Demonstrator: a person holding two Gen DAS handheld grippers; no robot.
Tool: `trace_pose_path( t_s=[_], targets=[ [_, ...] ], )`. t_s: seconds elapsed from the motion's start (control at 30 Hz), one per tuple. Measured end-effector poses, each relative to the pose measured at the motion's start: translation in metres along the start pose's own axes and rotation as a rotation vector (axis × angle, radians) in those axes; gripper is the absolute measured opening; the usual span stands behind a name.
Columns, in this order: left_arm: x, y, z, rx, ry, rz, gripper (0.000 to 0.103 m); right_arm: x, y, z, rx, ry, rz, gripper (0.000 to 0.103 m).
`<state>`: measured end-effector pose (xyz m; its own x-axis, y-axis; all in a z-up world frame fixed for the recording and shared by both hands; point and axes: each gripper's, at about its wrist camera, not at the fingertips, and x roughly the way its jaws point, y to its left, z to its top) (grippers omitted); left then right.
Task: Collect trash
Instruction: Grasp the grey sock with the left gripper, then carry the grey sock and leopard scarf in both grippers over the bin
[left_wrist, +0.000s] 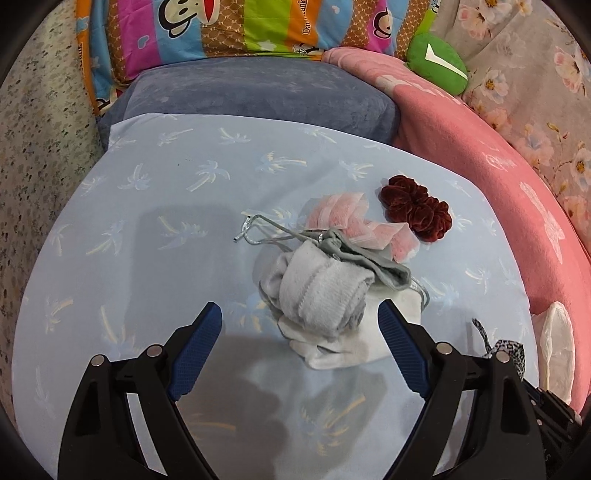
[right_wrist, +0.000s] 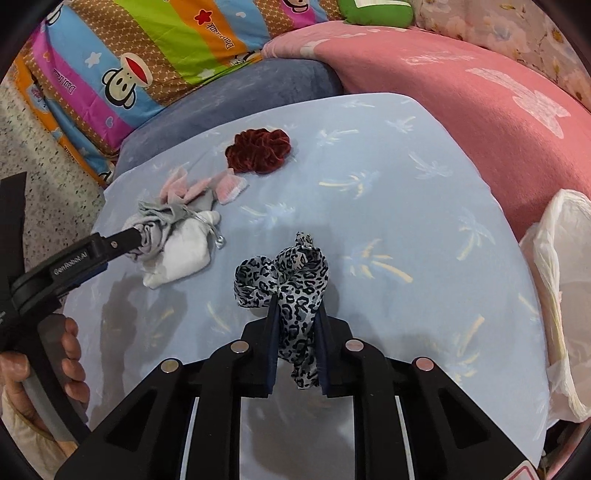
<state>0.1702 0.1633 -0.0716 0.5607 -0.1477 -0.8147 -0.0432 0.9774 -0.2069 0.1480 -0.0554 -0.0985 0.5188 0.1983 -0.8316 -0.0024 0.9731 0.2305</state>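
Observation:
My left gripper (left_wrist: 300, 314) is open, its blue-padded jaws either side of a bundle of grey and white socks (left_wrist: 325, 295) on the pale blue sheet; a silver cord (left_wrist: 258, 227) lies on it. Behind lie pink fabric pieces (left_wrist: 351, 221) and a dark red scrunchie (left_wrist: 415, 206). My right gripper (right_wrist: 296, 317) is shut on a leopard-print cloth strip (right_wrist: 284, 280), held just above the sheet. In the right wrist view the sock bundle (right_wrist: 173, 243), pink pieces (right_wrist: 207, 188) and scrunchie (right_wrist: 258, 149) lie to the upper left, with the left gripper (right_wrist: 122, 240) at the socks.
A white plastic bag (right_wrist: 565, 295) sits at the sheet's right edge, also showing in the left wrist view (left_wrist: 557, 339). A pink blanket (right_wrist: 461, 92), a grey-blue cushion (left_wrist: 258, 96), a striped monkey-print quilt (left_wrist: 240, 29) and a green plush (left_wrist: 437, 61) ring the area.

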Motion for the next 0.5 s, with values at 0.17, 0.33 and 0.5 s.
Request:
trace_pose_path(
  t_s=[0.17,0.33,0.5],
  targets=[
    [0.009,0.001,0.003,0.002,0.04,-0.065,0.047,0.001,0.018,0.012,-0.012,-0.015,0.032,0.015],
    [0.003,-0.003,0.002,0.009,0.038,-0.1,0.028,-0.002,0.028,0.016,-0.022,-0.024,0.046,0.015],
    [-0.008,-0.005,-0.001,-0.001,0.028,-0.121,0.022,-0.012,0.031,0.016,-0.024,-0.042,0.053,0.015]
  ],
)
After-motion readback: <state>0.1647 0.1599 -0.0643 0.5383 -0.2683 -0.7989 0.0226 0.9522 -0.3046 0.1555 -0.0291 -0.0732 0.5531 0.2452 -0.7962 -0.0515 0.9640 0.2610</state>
